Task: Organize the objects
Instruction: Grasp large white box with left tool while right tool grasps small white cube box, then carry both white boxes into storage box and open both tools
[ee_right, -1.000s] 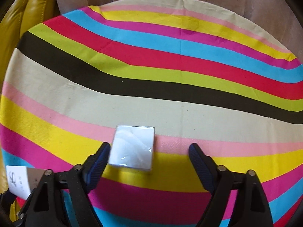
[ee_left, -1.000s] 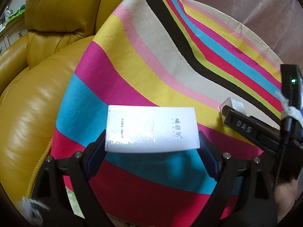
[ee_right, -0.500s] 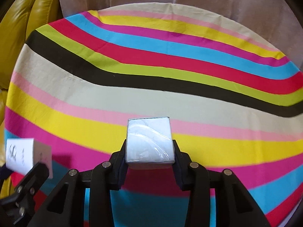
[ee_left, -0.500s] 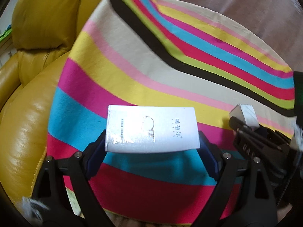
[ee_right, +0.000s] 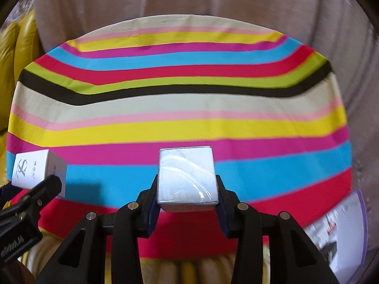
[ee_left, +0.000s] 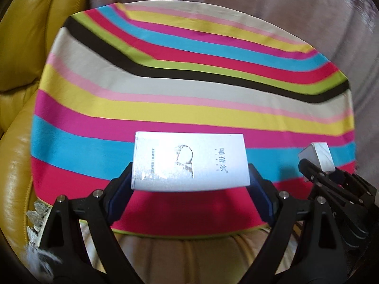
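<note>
1. The left gripper [ee_left: 190, 179] pinches a flat white carton [ee_left: 189, 159] by its two short ends, held level above the striped cloth [ee_left: 165, 108]. In the left wrist view the carton sits at the centre.
2. The right gripper [ee_right: 187, 197] is pressed onto a small white cube-shaped box [ee_right: 187, 177], centred in its own view. In the left wrist view that box shows at 3 o'clock.
3. Risk, as a judgement: the small box's glossy film wrap looks slippery, so it could slide out from between the pads if tilted or swung quickly.
4. Risk: the carton spans nearly the full spread of the claw and is thin card, so harder squeezing could bow it, and a knock against the other gripper could pop it free.
5. Materials: the cloth is matte woven fabric in bright bands with one black stripe, slightly rumpled. At 9 o'clock, a shiny yellow leather sofa [ee_left: 21, 142]. Behind, at 12 o'clock, a soft greyish drape [ee_right: 189, 4].
</note>
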Tool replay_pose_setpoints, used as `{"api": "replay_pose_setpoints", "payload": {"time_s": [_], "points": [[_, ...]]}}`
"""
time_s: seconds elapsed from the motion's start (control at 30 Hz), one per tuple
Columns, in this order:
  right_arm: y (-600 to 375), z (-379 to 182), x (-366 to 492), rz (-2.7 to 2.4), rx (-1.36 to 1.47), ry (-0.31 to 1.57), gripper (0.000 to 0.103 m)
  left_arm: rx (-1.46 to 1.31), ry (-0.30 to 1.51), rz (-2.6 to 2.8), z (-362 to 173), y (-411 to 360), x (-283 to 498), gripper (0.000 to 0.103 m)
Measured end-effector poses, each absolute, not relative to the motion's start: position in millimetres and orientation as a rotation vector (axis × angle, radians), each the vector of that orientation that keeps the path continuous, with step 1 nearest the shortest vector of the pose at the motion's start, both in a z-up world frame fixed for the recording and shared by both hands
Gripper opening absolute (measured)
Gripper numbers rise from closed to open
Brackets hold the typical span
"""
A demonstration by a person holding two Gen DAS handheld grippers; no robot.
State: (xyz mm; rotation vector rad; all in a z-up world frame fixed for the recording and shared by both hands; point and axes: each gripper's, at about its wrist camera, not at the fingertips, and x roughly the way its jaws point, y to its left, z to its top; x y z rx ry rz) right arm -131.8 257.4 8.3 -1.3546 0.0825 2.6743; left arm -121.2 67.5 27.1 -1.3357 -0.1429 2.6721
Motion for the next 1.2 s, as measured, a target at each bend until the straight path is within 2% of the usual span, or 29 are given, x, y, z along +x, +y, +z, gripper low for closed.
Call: {"api": "replay_pose_setpoints", "payload": {"time_s": [0.63, 1.2], "points": [[393, 23, 13, 2.413, -1.256, 0.303, 0.042, -1.231, 0.105, 2.312, 42, 210, -55, 0.09], [477, 24, 101, 2.168, -1.142, 0.37, 0.042, -1.154, 0.267, 2.032, 42, 318, -1, 0.09]]}}
